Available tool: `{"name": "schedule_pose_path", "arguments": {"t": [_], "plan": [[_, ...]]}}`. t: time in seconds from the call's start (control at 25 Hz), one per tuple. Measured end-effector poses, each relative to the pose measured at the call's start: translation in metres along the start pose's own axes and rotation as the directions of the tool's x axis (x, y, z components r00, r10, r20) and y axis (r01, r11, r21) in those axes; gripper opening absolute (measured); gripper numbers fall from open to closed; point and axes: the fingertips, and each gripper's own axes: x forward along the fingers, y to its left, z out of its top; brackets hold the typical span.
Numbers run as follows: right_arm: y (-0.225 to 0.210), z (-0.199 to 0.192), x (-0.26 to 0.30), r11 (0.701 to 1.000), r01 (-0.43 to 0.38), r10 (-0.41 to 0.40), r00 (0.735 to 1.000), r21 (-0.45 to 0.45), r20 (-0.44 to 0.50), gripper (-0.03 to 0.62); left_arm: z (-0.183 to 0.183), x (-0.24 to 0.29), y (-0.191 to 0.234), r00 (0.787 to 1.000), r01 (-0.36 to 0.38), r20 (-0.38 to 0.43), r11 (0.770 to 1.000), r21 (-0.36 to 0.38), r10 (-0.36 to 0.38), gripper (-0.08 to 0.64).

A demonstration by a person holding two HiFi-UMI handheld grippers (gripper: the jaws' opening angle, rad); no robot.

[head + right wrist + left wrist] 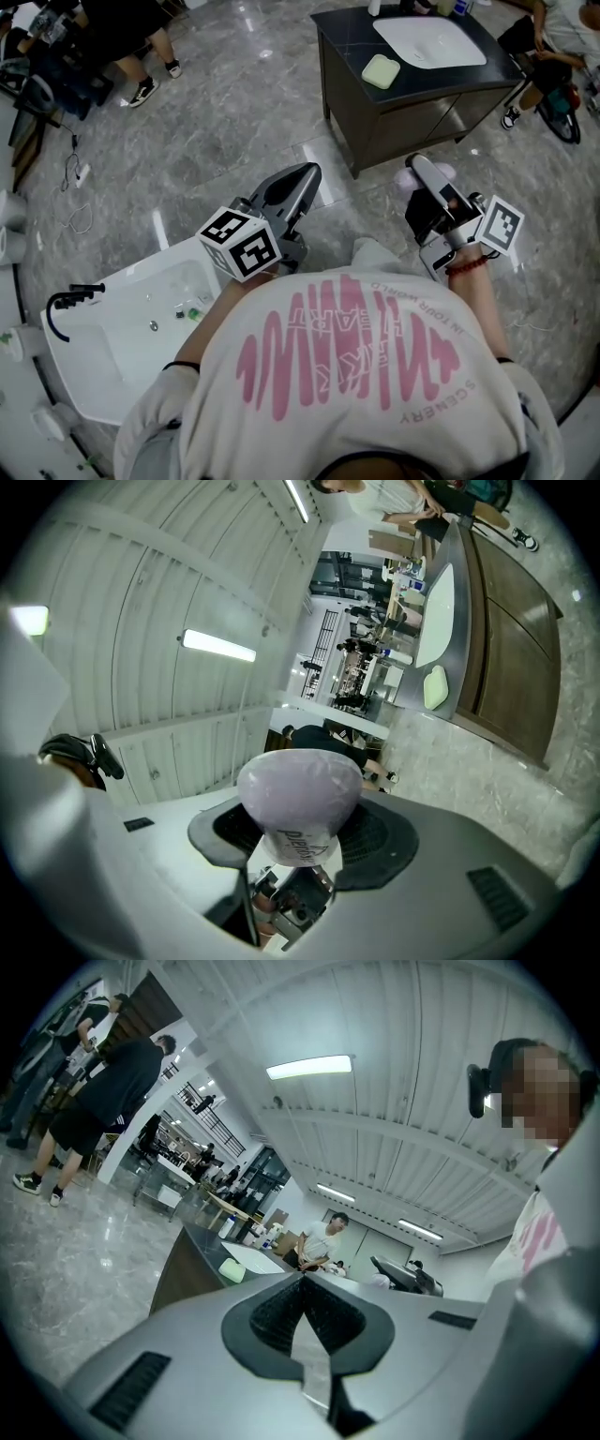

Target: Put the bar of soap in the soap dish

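My right gripper (422,170) is shut on a lavender bar of soap (442,172), held out over the marble floor in front of the dark vanity. In the right gripper view the rounded soap (298,794) fills the space between the black pads (375,841). The pale green soap dish (381,71) lies on the vanity top, left of the white basin, some way beyond both grippers. It also shows as a small green shape (436,687) (232,1270) in both gripper views. My left gripper (302,178) is shut with nothing in it, its pads (281,1312) meeting at the tip.
The dark vanity (412,122) with its white basin (429,42) stands at the upper right, with bottles at the back. A white sink (103,366) with a black tap (70,300) sits at the lower left. People stand at the upper left and upper right.
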Motion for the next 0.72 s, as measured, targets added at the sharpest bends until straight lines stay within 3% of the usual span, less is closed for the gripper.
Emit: {"name": "schedule_pose_path", "arguments": {"t": [0.72], "plan": [[-0.0061,0.0006,-0.0023,1.0,-0.009,0.009,1.0,-0.001,0.022,0.216,0.0038,0.0067,0.0009,1.0,0.024,0.002,0.999,0.021,-0.024,0.0]]}}
